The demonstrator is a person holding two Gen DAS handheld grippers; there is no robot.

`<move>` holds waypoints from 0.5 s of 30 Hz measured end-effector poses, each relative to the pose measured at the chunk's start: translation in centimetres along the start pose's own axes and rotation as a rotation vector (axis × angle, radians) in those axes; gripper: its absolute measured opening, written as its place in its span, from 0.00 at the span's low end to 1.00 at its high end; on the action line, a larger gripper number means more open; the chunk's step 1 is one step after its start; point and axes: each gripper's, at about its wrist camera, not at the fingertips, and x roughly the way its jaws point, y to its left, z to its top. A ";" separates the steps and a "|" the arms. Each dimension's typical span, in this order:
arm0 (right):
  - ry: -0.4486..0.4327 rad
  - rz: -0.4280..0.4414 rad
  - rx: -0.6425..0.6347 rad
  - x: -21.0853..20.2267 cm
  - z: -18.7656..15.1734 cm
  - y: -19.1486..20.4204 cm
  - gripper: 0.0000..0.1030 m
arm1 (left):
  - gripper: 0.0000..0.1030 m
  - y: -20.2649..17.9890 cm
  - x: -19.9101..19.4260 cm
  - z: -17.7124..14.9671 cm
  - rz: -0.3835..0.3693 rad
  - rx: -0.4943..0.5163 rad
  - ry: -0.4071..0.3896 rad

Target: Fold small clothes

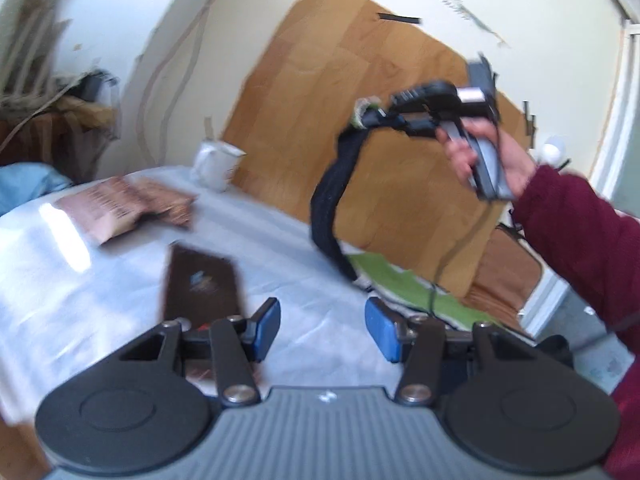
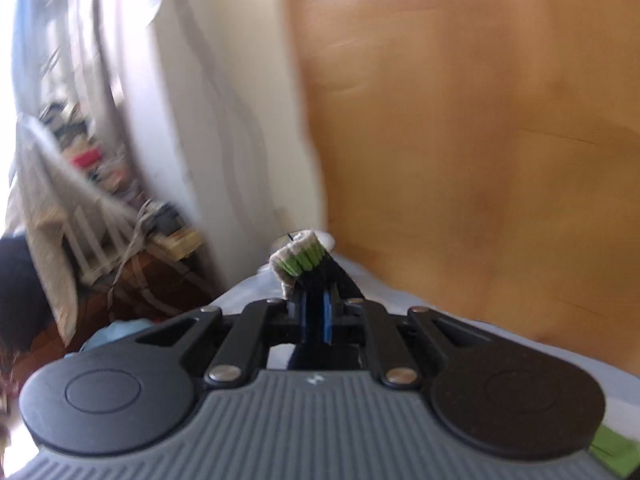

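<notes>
Sock point(image 1: 328, 188) hangs lengthwise from my right claw point(image 1: 370, 114), pinched at its cuff, at two o'clock from my wide, empty left claw point(image 1: 322, 330); worktop point(image 1: 100, 280) below.

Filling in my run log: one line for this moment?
right claw: shut on black sock with green-grey cuff, lifted | left claw: open, empty, above white-covered table

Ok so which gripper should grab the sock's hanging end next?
Left. The left gripper is open and empty, low over the table. The right gripper is already shut on the sock, holding it up by its cuff.
</notes>
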 end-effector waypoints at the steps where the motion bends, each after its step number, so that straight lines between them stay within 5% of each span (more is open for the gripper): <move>1: -0.021 -0.017 0.030 -1.6 -0.6 -1.8 0.10 | 0.46 -0.6 0.9 0.7 -0.015 0.014 -0.003; 5: -0.105 -0.112 0.155 -7.8 -4.0 -8.9 0.10 | 0.47 -4.0 5.1 3.6 -0.058 0.045 -0.018; 9: -0.145 -0.198 0.310 -13.4 -9.4 -16.7 0.10 | 0.47 -7.9 12.1 7.0 0.012 0.068 0.045; 12: -0.115 -0.260 0.425 -15.4 -14.6 -21.6 0.13 | 0.48 -10.3 18.6 8.7 0.053 0.076 0.102; 15: 0.013 -0.320 0.484 -15.5 -19.8 -24.6 0.31 | 0.51 -11.8 25.5 8.9 0.063 0.083 0.208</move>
